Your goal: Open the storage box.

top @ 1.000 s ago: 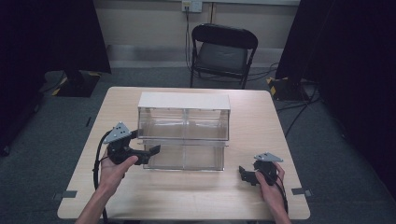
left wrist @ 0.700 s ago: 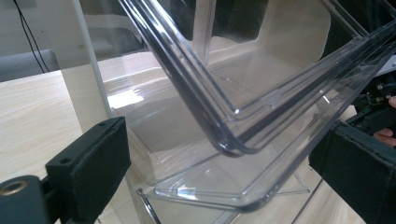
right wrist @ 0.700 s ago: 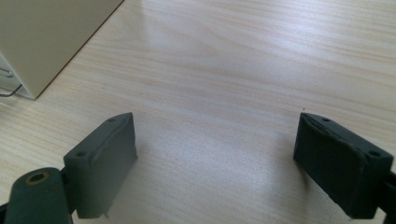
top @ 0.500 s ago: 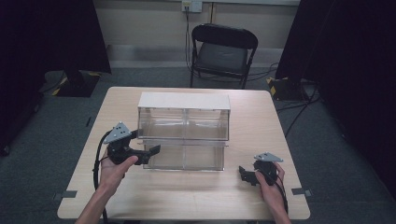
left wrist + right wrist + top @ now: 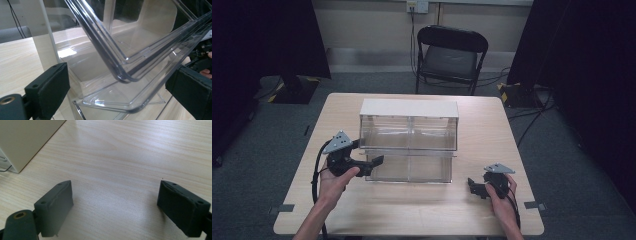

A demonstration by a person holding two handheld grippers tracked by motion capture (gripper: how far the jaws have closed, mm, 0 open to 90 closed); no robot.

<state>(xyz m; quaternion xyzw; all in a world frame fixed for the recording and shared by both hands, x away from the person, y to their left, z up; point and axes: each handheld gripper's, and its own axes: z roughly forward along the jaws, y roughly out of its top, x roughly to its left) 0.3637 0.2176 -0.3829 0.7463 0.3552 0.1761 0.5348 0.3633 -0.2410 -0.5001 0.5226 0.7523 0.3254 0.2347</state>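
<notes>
Drawers of clear plastic sit in a two-tier organizer (image 5: pixel 408 140) at the middle of the pale wooden desk (image 5: pixel 412 210), under a flat beige top. The left gripper (image 5: pixel 371 162) is held at the organizer's lower left front corner, its black fingers (image 5: pixel 47 88) spread wide with the rounded corner of the lower drawer (image 5: pixel 125 75) between them, though neither pad is pressed on the plastic. That drawer stands pulled out a little from the frame, and in the left gripper view its double rim crosses the gap at a slant.

The right gripper (image 5: pixel 474 186) rests low on the desk near the front right edge, well apart from the organizer, fingers (image 5: pixel 53 207) wide open over bare wood and holding nothing. A black folding chair (image 5: pixel 451 55) stands beyond the far edge of the desk.
</notes>
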